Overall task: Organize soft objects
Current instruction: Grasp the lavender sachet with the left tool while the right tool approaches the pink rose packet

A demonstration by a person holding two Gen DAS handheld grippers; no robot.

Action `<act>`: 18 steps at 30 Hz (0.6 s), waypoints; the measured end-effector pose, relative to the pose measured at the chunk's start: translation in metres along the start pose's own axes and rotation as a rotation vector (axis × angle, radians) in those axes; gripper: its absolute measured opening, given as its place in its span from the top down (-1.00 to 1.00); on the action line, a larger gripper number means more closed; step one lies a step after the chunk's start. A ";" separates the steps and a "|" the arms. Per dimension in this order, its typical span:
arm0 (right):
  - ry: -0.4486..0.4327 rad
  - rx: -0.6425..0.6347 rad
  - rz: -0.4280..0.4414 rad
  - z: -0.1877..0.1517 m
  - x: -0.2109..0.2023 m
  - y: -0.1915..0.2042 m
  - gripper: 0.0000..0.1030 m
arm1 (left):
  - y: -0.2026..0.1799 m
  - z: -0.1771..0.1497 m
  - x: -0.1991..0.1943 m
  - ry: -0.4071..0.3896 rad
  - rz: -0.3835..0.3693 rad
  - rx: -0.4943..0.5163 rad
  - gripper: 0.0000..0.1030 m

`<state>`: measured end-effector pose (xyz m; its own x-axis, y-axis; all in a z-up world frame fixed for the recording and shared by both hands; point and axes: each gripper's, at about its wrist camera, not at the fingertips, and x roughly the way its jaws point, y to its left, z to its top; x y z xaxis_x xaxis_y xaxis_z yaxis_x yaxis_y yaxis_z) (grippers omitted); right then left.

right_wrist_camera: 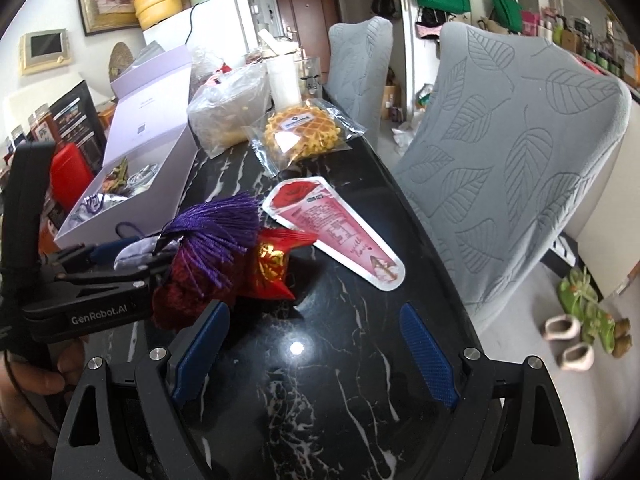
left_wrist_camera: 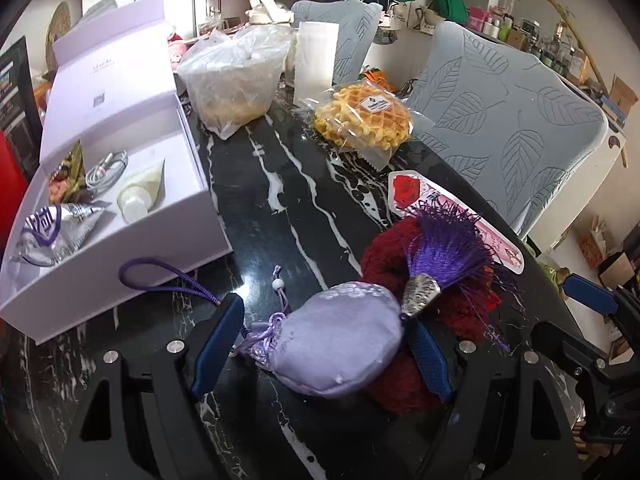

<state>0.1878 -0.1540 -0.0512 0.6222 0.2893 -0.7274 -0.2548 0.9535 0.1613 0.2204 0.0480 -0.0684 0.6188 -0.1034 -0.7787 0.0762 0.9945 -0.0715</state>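
A lilac satin sachet (left_wrist_camera: 340, 344) with a purple tassel (left_wrist_camera: 444, 248) and a loop cord (left_wrist_camera: 160, 280) lies on the black marble table (left_wrist_camera: 280, 216), partly on a dark red fluffy item (left_wrist_camera: 452, 304). My left gripper (left_wrist_camera: 324, 344) is open around the sachet; whether its fingers touch it I cannot tell. In the right wrist view the tassel (right_wrist_camera: 224, 220), the red fluffy item (right_wrist_camera: 184, 292) and a red-gold packet (right_wrist_camera: 276, 268) lie at left. My right gripper (right_wrist_camera: 316, 352) is open and empty over bare table. The open lilac box (left_wrist_camera: 120, 216) stands at left.
The box holds a silver packet (left_wrist_camera: 52, 228), a cream tube (left_wrist_camera: 140, 196) and a cable. A rose-printed pink sachet (right_wrist_camera: 340, 232), a bag of waffles (left_wrist_camera: 364, 120), a plastic bag (left_wrist_camera: 236, 80) and a white cup (left_wrist_camera: 316, 60) lie beyond. Grey leaf-pattern chairs (right_wrist_camera: 512, 160) stand at right.
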 end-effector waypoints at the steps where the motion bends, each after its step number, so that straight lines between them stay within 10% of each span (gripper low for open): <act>1: 0.002 0.004 0.001 0.000 0.001 -0.001 -0.71 | 0.001 0.000 0.002 0.004 -0.006 -0.007 -0.55; 8: 0.009 0.029 -0.022 0.003 0.005 -0.008 -0.71 | 0.015 -0.006 0.009 0.008 -0.044 -0.081 -0.20; 18: 0.013 0.045 -0.113 0.011 0.012 -0.021 -0.71 | 0.015 -0.005 -0.036 -0.122 -0.008 -0.085 -0.20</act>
<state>0.2091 -0.1698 -0.0557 0.6354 0.1791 -0.7511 -0.1502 0.9828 0.1073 0.1948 0.0666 -0.0444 0.7096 -0.1075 -0.6963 0.0184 0.9908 -0.1342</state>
